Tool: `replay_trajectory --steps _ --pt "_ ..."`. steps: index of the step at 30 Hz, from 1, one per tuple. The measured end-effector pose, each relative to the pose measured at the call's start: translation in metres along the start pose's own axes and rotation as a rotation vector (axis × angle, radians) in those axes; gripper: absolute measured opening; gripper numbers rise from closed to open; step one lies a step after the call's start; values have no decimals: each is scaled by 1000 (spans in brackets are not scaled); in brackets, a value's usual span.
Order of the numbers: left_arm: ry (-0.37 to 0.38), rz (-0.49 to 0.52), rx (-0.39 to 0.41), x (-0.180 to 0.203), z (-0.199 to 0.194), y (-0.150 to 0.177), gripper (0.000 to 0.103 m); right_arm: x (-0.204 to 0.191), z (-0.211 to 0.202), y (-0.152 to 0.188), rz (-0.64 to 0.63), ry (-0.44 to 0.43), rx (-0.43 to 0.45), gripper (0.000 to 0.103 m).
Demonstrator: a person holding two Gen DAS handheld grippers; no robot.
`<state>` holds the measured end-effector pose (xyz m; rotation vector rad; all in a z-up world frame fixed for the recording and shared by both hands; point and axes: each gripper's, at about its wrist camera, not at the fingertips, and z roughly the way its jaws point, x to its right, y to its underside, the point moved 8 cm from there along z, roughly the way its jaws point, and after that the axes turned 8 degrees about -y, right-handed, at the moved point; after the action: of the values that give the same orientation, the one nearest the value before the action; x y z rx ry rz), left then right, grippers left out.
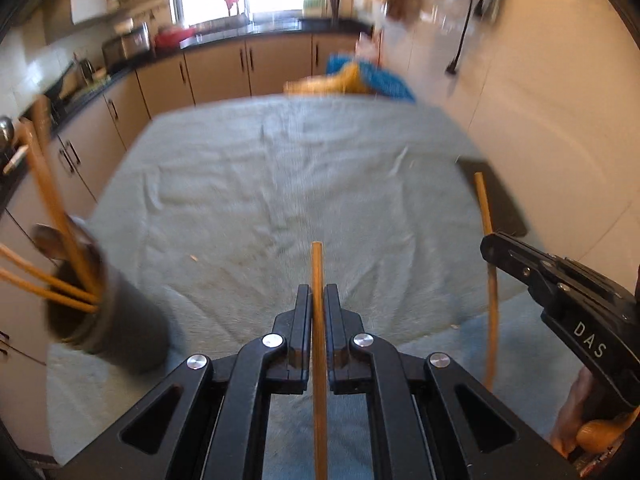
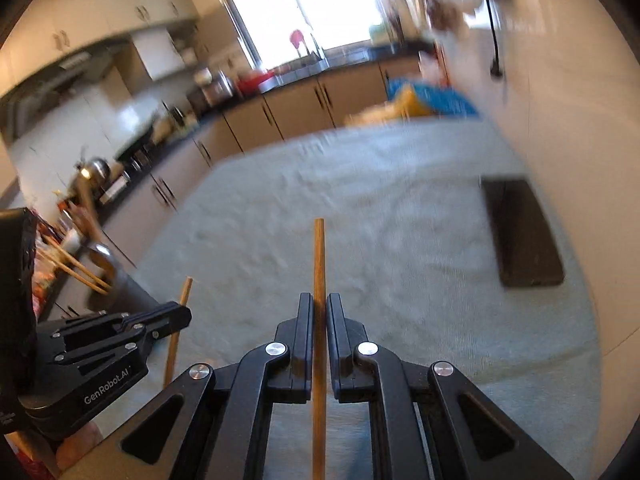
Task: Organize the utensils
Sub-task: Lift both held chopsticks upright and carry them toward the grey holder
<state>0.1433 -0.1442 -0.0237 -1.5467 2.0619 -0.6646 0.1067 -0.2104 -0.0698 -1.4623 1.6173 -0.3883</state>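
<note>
each gripper carries one wooden stick. the left gripper [image 1: 318,296] has its jaws pressed together on a thin wooden stick [image 1: 318,280], which runs up between the pads and pokes out past the fingertips, above the grey-green cloth [image 1: 248,184] covering the table. the right gripper [image 2: 319,304] is clamped the same way on a second wooden stick [image 2: 319,256], its tip also standing clear of the fingertips over the cloth.

in the left wrist view the right gripper shows at the right edge, its stick passing through the jaws at a slight tilt, with part of the person's hand [image 1: 572,412] below it. in the right wrist view the left gripper sits low on the left with its stick upright.

at the left side of the table stands a dark cylindrical holder [image 1: 108,308], blurred. it holds several more wooden sticks leaning out over the rim, and what looks like a metal spoon [image 1: 46,240]; the exact count is unclear. near the right edge of the cloth lies a flat dark rectangular block [image 2: 524,232]. behind the table run kitchen cabinets [image 1: 248,64] and a bright window.
</note>
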Motion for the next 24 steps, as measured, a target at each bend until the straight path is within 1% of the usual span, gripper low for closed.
replay_trajectory --steps 2,4,8,10,13,21,24 --pt "-8 -12 56 -8 -24 -2 6 -17 -19 -4 -34 -4 71 7" --pt "2 -27 89 -16 -41 -3 6 -31 -35 -5 -51 -12 126 7" --pt "-16 -46 144 -35 -67 3 6 -56 -50 0 -85 -22 184 7" --pt "-26 -55 162 -43 -76 3 6 -67 -52 4 -98 -15 203 7" --pt "-18 -75 179 -54 -85 3 6 -77 -57 7 -108 -16 212 7" --pt "-17 -133 203 -74 -94 1 5 -92 -64 6 -132 -13 229 7" --pt "-23 -134 199 -74 -92 0 6 -95 -65 7 -136 -18 233 7"
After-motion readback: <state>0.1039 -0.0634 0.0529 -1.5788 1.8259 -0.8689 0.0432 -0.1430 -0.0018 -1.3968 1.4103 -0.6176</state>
